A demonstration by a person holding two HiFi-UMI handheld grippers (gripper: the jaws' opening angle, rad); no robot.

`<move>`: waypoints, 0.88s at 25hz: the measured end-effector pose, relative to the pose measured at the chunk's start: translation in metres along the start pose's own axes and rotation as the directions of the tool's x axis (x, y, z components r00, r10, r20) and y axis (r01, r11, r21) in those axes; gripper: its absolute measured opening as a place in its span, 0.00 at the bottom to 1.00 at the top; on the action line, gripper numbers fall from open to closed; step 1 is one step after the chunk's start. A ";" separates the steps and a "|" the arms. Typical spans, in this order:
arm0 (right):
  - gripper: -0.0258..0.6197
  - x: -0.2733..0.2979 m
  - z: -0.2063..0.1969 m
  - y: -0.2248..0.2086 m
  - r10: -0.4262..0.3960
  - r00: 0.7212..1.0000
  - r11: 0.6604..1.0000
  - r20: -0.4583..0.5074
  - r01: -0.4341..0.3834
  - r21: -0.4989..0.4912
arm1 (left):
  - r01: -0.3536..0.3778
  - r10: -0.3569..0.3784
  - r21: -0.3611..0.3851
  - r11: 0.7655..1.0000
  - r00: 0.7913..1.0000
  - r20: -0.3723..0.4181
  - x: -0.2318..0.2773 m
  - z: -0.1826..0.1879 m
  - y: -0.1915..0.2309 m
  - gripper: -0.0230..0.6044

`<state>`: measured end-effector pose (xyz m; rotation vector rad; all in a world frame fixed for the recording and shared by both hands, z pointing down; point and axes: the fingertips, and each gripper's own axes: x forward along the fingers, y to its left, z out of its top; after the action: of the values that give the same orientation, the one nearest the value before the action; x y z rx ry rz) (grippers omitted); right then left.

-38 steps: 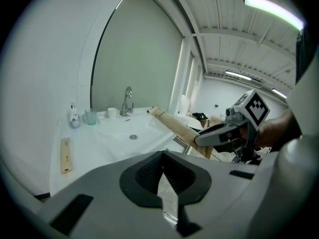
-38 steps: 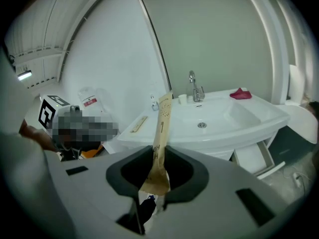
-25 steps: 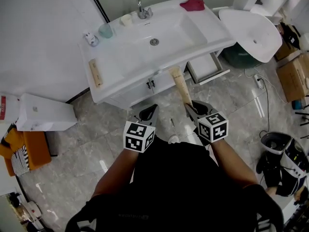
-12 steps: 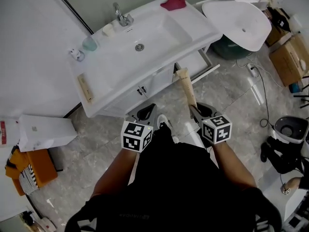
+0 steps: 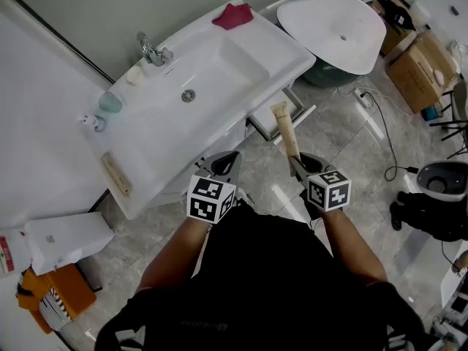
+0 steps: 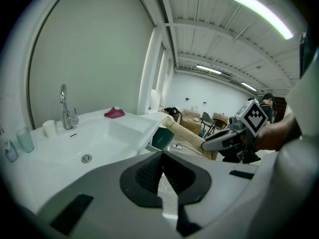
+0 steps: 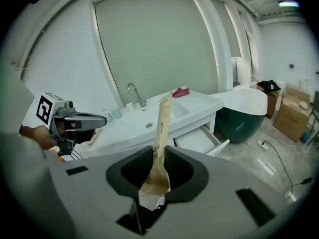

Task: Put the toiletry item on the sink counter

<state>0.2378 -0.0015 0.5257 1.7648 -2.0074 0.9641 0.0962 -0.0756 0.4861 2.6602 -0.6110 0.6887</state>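
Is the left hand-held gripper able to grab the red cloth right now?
Probably not yet. The left hand-held gripper hangs in front of the sink counter, and the red cloth lies at its far back corner, across the basin. Nothing blocks the way.

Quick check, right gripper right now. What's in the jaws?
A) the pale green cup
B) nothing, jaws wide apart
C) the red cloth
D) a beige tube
D: in the right gripper view the right gripper has its jaws pressed on the lower end of the beige tube, which sticks out ahead toward the sink counter.
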 end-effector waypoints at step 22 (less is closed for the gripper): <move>0.15 0.093 -0.020 -0.100 -0.149 0.916 0.920 -0.373 -0.010 -0.391 | -0.052 0.051 -0.051 0.997 0.998 -0.021 0.042 0.015 0.077 0.04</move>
<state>0.3113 -0.0608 0.6264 1.2980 -1.7148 0.7606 0.0979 -0.1608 0.5108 2.5952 -0.6852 0.7031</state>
